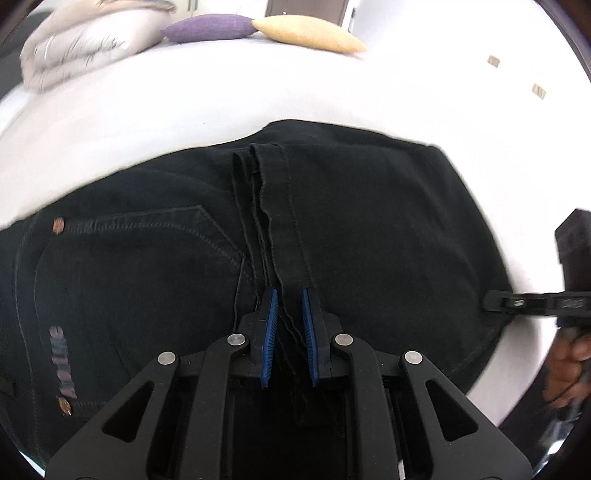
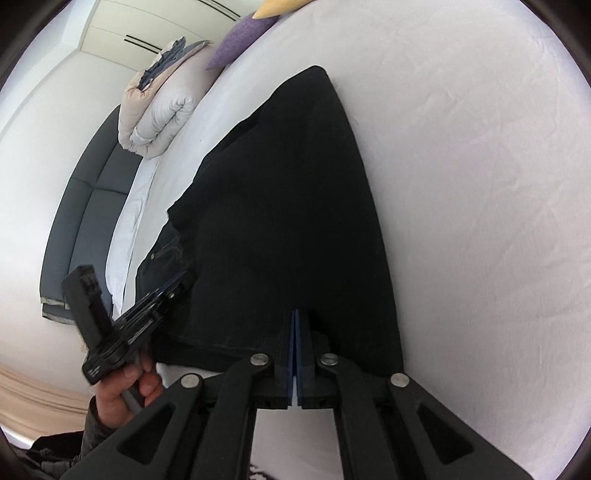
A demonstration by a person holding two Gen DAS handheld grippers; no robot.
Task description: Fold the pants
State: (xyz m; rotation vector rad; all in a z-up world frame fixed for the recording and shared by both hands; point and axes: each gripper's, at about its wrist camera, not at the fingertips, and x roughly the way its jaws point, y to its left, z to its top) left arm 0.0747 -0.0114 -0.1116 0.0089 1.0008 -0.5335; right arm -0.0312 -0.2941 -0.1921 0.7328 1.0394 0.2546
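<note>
Black pants (image 1: 369,221) lie folded on a white bed sheet (image 1: 184,103). In the left wrist view my left gripper (image 1: 290,299) is shut on the stacked leg hems (image 1: 273,206), which lie over the seat with its back pocket (image 1: 147,251). My right gripper (image 1: 495,301) shows at the right edge of that view, at the fold's edge. In the right wrist view the pants (image 2: 288,206) stretch away from my right gripper (image 2: 296,314), which is shut on the near edge of the folded cloth. My left gripper (image 2: 177,284) shows at the left, on the pants.
A folded duvet (image 1: 81,44), a purple cushion (image 1: 210,27) and a yellow cushion (image 1: 306,33) lie at the far side of the bed. A dark headboard (image 2: 85,206) stands at the left in the right wrist view. White sheet (image 2: 480,184) spreads right of the pants.
</note>
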